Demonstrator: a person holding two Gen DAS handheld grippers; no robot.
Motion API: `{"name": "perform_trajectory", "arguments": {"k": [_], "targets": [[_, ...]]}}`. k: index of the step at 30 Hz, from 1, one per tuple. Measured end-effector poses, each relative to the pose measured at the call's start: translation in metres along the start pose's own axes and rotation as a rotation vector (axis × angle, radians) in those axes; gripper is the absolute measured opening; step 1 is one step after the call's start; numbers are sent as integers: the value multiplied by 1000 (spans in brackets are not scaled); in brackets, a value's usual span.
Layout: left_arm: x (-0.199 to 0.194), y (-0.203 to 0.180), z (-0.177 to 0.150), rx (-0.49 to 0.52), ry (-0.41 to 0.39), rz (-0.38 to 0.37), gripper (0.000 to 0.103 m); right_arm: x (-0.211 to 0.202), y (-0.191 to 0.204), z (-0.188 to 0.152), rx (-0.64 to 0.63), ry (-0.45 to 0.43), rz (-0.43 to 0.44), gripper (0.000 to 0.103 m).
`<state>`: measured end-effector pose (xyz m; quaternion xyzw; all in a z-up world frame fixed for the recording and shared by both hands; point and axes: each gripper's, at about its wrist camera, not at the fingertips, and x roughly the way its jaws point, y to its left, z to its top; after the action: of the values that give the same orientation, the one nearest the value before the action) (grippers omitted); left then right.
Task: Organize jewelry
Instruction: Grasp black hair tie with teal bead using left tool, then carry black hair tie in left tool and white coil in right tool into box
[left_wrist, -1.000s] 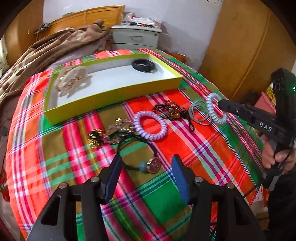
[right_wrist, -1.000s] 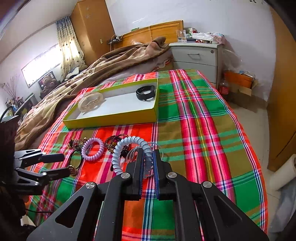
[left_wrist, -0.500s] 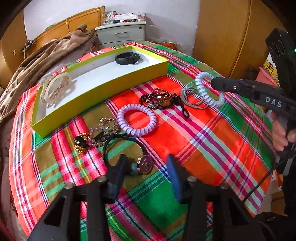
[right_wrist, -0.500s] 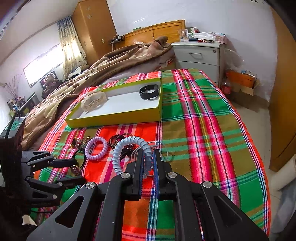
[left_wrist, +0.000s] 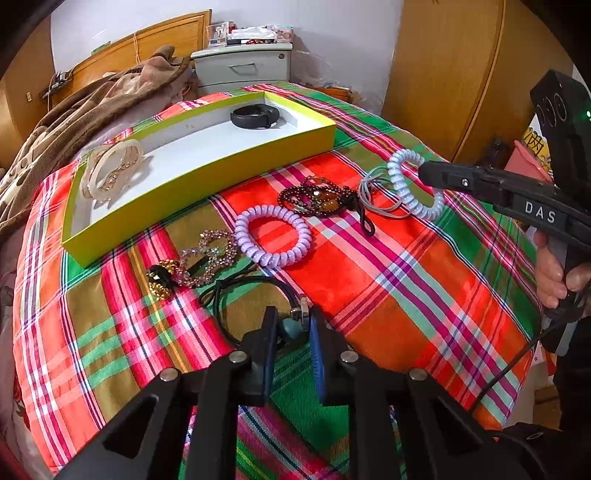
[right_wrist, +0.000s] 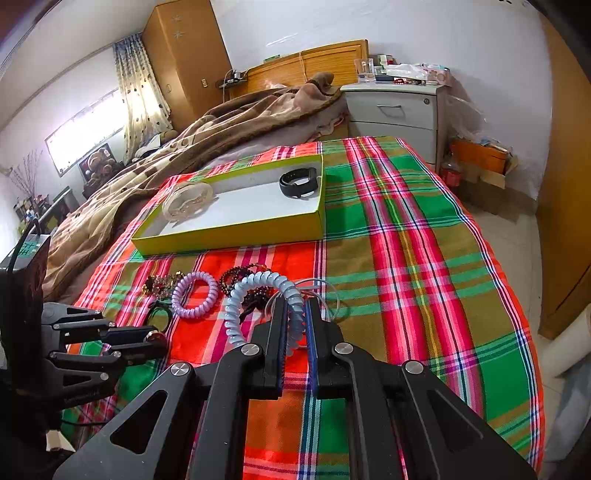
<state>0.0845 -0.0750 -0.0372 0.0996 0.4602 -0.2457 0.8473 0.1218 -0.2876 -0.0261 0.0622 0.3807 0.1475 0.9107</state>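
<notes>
My left gripper (left_wrist: 291, 330) is closing its blue pads around the teal bead and round metal charm of a thin black elastic hair tie (left_wrist: 236, 295) lying on the plaid cloth (left_wrist: 388, 295). My right gripper (right_wrist: 295, 325) is clenched on a pale blue ribbed plastic spiral coil (right_wrist: 258, 291), one of two coils; the lilac one (left_wrist: 273, 236) lies flat. The yellow-walled cardboard tray (left_wrist: 207, 184) holds one black band (left_wrist: 255, 116) and pale translucent bangles (left_wrist: 110, 170).
</notes>
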Motion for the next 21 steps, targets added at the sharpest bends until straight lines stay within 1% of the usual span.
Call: {"name": "perform_trajectory", "arguments": {"k": [5, 10, 16, 21], "targets": [[-6, 3, 1, -21, -22, -20, 17, -4, 2, 1, 3, -10, 7, 10], [-20, 9, 5, -47, -59, -25, 17, -7, 5, 5, -2, -21, 8, 10], [-36, 23, 13, -85, -105, -20, 17, -12, 13, 16, -17, -45, 5, 10], [-49, 40, 21, -120, -144, -1, 17, -13, 20, 28, -27, -64, 2, 10]]}}
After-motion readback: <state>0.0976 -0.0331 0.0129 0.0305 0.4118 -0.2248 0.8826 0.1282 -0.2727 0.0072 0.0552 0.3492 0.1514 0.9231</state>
